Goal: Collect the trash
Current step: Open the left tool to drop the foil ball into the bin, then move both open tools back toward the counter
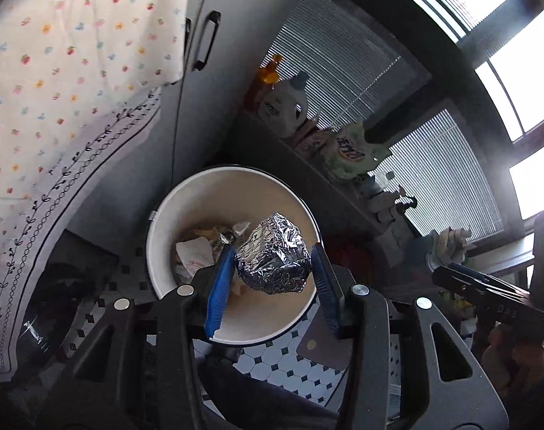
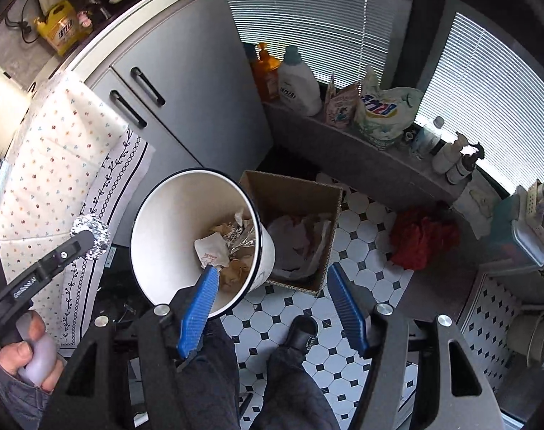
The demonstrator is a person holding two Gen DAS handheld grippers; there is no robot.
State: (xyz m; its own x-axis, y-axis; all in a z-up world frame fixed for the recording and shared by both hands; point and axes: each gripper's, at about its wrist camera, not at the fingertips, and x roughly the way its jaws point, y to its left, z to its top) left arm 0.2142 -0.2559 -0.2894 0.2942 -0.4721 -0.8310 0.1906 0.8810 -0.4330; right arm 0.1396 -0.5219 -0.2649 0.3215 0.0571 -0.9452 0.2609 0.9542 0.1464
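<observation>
My left gripper [image 1: 273, 268] is shut on a crumpled ball of silver foil [image 1: 273, 254] and holds it in the air above the open mouth of a white trash bin with a dark rim [image 1: 164, 251]. In the right wrist view the foil ball [image 2: 92, 234] sits at the left, just left of the bin [image 2: 160, 222], which holds crumpled paper and foil [image 2: 225, 251]. My right gripper [image 2: 272, 297] is open and empty, above the floor beside the bin's right side.
A cardboard box [image 2: 289, 193] with paper stands right of the bin on a black-and-white tiled floor [image 2: 361, 236]. A red cloth [image 2: 422, 236] lies near a grey ledge with detergent bottles [image 2: 297, 82]. Grey cabinets [image 2: 200, 82] and a patterned tablecloth [image 2: 56, 150] are to the left.
</observation>
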